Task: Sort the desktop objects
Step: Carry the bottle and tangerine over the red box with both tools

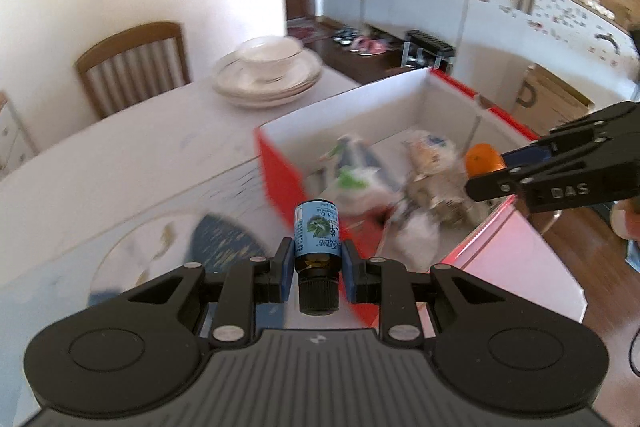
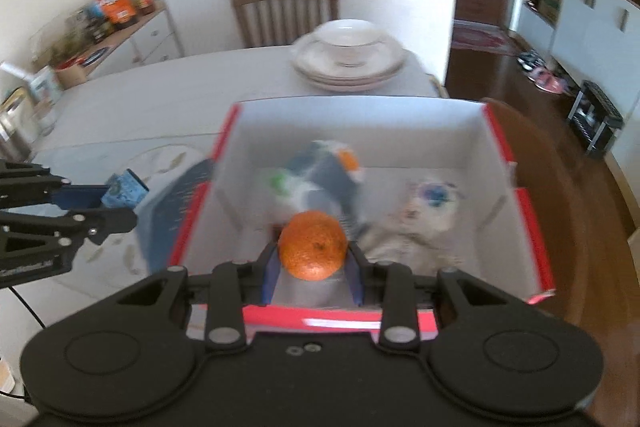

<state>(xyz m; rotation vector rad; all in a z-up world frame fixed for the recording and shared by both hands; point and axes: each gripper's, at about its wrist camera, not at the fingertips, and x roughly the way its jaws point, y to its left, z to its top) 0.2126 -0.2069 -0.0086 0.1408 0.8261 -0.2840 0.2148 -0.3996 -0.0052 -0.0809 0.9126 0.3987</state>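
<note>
Lower centre of the left view, the left gripper (image 1: 317,269) clamps a small brown glass bottle with a blue label (image 1: 317,239), short of the red-and-white cardboard box (image 1: 280,179). Carry it past the wall before letting go. The right gripper (image 2: 313,267) pinches a round orange tangerine (image 2: 313,245) over the box: lower, then release.

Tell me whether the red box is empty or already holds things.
Not empty. The red box is open-topped, and blurred packets lie on its white floor; the right gripper holds an orange above it.
</note>
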